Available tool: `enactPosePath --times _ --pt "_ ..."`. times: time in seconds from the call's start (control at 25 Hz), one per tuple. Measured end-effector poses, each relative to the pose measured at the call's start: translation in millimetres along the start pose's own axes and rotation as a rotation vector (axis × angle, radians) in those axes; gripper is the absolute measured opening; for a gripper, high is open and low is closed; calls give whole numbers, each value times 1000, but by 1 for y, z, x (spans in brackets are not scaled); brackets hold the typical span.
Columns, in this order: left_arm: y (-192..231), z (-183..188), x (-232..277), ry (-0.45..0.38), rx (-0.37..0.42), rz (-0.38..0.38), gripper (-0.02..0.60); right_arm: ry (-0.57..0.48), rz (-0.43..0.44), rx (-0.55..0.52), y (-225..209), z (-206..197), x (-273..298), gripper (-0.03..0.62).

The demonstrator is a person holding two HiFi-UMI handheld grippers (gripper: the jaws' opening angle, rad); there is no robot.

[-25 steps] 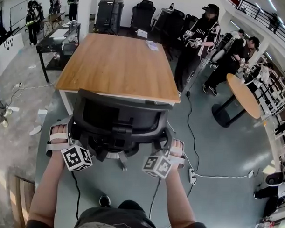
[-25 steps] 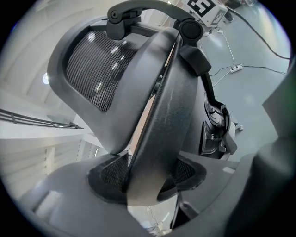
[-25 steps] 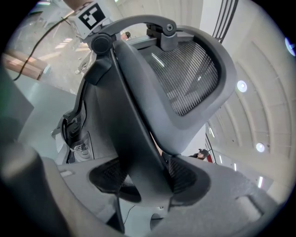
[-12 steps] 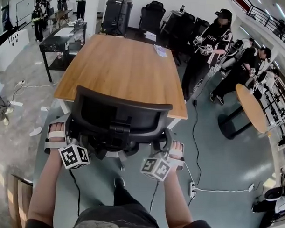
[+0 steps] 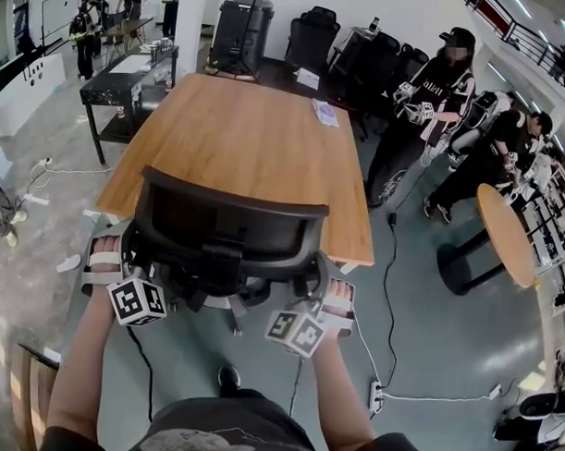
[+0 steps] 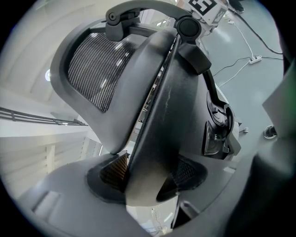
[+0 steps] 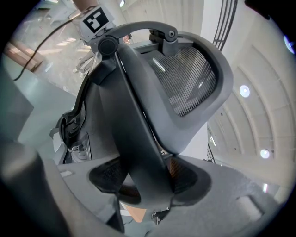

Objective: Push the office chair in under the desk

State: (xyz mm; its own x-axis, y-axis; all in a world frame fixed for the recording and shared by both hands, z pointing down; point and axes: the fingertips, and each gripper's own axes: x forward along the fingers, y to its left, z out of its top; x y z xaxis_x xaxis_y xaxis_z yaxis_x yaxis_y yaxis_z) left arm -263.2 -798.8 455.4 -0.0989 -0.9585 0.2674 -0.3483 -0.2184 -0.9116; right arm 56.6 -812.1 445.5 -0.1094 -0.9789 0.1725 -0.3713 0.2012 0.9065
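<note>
A black mesh-backed office chair (image 5: 228,235) stands at the near edge of the wooden desk (image 5: 239,140), its seat partly under the top. My left gripper (image 5: 122,258) is shut on the left edge of the backrest frame. My right gripper (image 5: 325,291) is shut on the right edge. In the left gripper view the chair back (image 6: 162,106) runs up from between the jaws of the left gripper (image 6: 148,173), both pads pressed on it. In the right gripper view the frame (image 7: 138,115) sits likewise clamped in the right gripper (image 7: 145,178).
A power strip (image 5: 377,395) and cables lie on the floor at the right. A round wooden table (image 5: 504,232) and standing people (image 5: 435,96) are further right. A black cart (image 5: 125,85) stands at the rear left, with dark chairs (image 5: 317,36) behind the desk.
Both grippers and the chair have moved forward toward the desk. The backrest now overlaps the desk's near edge, and the desk looks closer.
</note>
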Motion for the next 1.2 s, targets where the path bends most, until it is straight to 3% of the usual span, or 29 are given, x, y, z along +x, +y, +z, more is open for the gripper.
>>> enactPosePath --times 0.32,0.92,1.2 --pt "10 6 46 6 3 7 298 -16 -13 -4 -8 0 53 260" --pt "13 4 50 -23 6 13 296 -20 -27 -6 -10 6 51 262" --pt "16 -2 54 31 -14 7 327 -48 4 -66 -2 5 56 269"
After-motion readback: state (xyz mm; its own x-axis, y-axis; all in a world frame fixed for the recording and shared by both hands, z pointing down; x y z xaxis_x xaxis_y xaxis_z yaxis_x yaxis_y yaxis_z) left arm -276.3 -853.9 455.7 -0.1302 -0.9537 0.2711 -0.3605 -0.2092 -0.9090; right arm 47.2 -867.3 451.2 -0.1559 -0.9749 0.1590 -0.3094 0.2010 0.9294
